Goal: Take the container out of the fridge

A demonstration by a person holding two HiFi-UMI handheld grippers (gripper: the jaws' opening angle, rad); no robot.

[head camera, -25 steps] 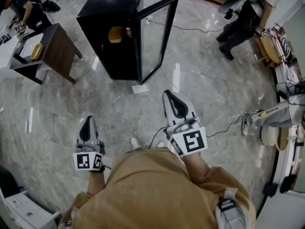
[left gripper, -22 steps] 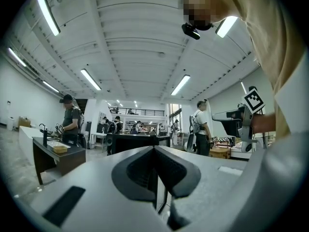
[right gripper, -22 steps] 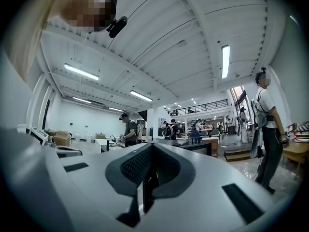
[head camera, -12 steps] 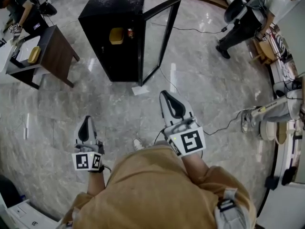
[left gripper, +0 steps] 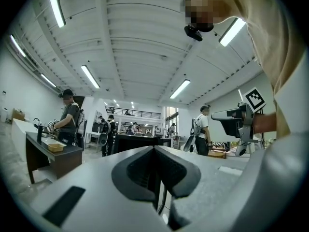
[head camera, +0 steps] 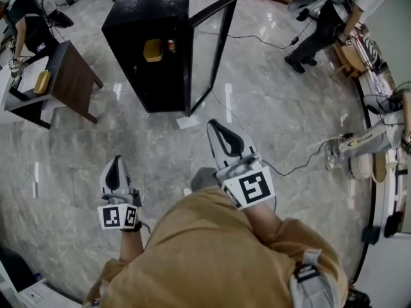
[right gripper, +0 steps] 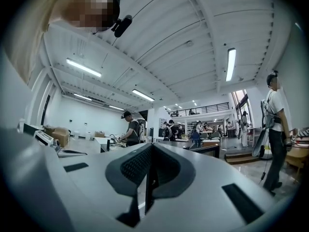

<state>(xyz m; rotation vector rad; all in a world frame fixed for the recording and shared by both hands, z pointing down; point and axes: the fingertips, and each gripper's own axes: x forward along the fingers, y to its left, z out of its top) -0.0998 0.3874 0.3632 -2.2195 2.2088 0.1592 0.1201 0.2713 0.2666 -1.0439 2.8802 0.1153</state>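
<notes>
The black fridge (head camera: 151, 43) stands on the marble floor ahead of me, its glass door (head camera: 209, 50) swung open to the right. A yellow container (head camera: 153, 50) sits on a shelf inside, with a small can (head camera: 171, 45) beside it. My left gripper (head camera: 117, 160) and my right gripper (head camera: 212, 124) are both held level over the floor, well short of the fridge. Each is shut with nothing in it. The left gripper view shows closed jaws (left gripper: 154, 149) and the fridge (left gripper: 137, 141) far ahead. The right gripper view shows closed jaws (right gripper: 152, 146) too.
A dark side table (head camera: 67, 79) with a yellow tray (head camera: 42, 82) stands left of the fridge, a person beside it. A cable (head camera: 257, 40) runs across the floor behind the door, and a white sheet (head camera: 188, 120) lies by its foot. Other people stand at the top right.
Both grippers have been carried forward across the floor toward the fridge, the right one shifting a little up and left in the head view. Their jaws stay shut.
</notes>
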